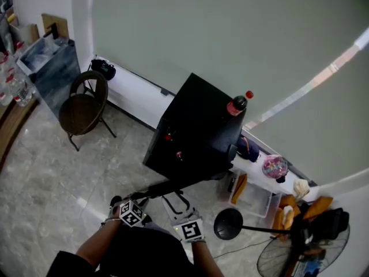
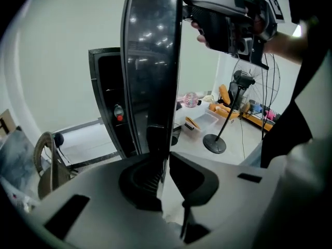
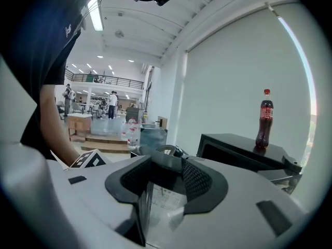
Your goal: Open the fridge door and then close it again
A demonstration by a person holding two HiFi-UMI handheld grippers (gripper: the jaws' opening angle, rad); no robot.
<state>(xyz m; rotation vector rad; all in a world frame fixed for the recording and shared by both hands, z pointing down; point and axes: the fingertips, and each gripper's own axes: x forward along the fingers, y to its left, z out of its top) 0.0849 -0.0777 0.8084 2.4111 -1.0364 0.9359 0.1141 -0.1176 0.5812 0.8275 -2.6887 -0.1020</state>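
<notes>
The black mini fridge [image 1: 199,120] stands against the wall with a cola bottle [image 1: 236,104] on top. Its door [image 1: 173,186] is swung open toward me, and drinks with red caps show inside. My left gripper [image 1: 141,197] is shut on the door's free edge, and the left gripper view shows the glossy door [image 2: 153,77] upright between the pads of this gripper [image 2: 163,173]. My right gripper [image 1: 174,194] holds the same door higher up, near its top edge [image 2: 194,14]. In the right gripper view its jaws [image 3: 165,178] are shut on the dark door edge, beside the fridge [image 3: 244,152] and the bottle [image 3: 265,119].
A round-backed chair [image 1: 83,105] and a grey cabinet [image 1: 52,68] stand at the left. To the right of the fridge are a clear bin [image 1: 253,195], a black round stand base [image 1: 229,224] and a floor fan [image 1: 294,253]. Small items lie on the low white ledge [image 1: 132,91].
</notes>
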